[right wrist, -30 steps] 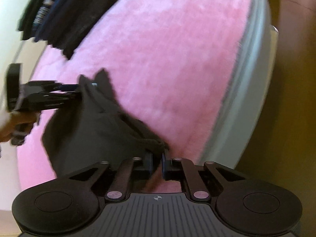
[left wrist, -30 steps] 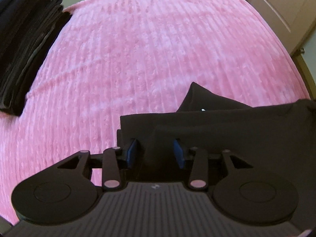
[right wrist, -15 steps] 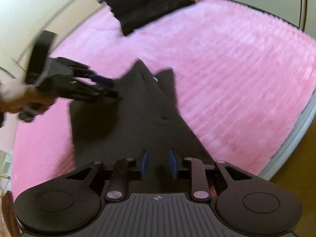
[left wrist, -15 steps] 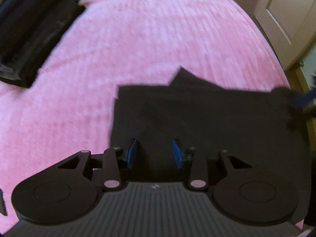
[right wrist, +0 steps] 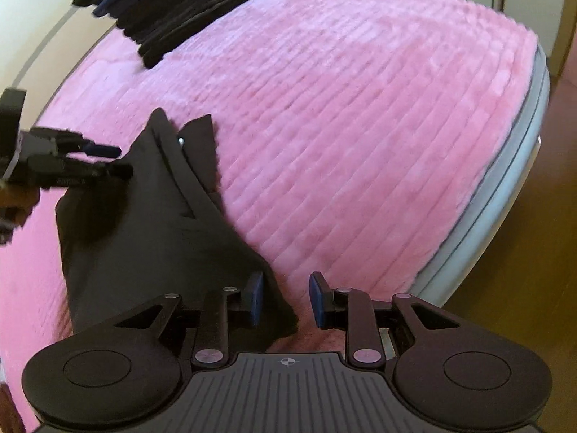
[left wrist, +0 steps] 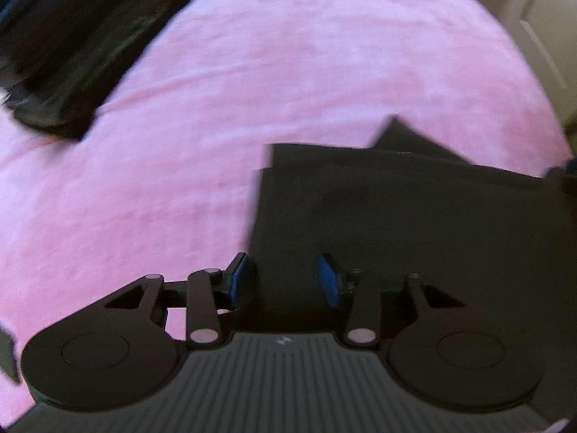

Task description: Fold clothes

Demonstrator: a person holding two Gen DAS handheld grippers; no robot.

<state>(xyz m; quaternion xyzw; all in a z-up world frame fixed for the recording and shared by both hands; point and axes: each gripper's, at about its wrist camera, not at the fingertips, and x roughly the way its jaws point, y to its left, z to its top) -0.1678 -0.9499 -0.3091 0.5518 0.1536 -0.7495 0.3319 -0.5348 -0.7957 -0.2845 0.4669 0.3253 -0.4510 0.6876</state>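
Left gripper [left wrist: 285, 278]: fingers spread wide, released, hovering over the near left edge of the dark garment [left wrist: 414, 223]; contact cannot be confirmed. Right gripper [right wrist: 285, 299]: fingers spread wide, released; the garment's near corner lies between and under them, ungrasped. One dark garment lies flat, partly folded, on the pink bed cover [right wrist: 360, 126]. One stack of folded dark clothes [right wrist: 187, 11] sits at the far end, well apart.

What I can't make out

My left view is motion-blurred; the dark stack [left wrist: 83, 47] runs off its top-left edge, and my body hides the black garment's [left wrist: 414, 223] near edge.
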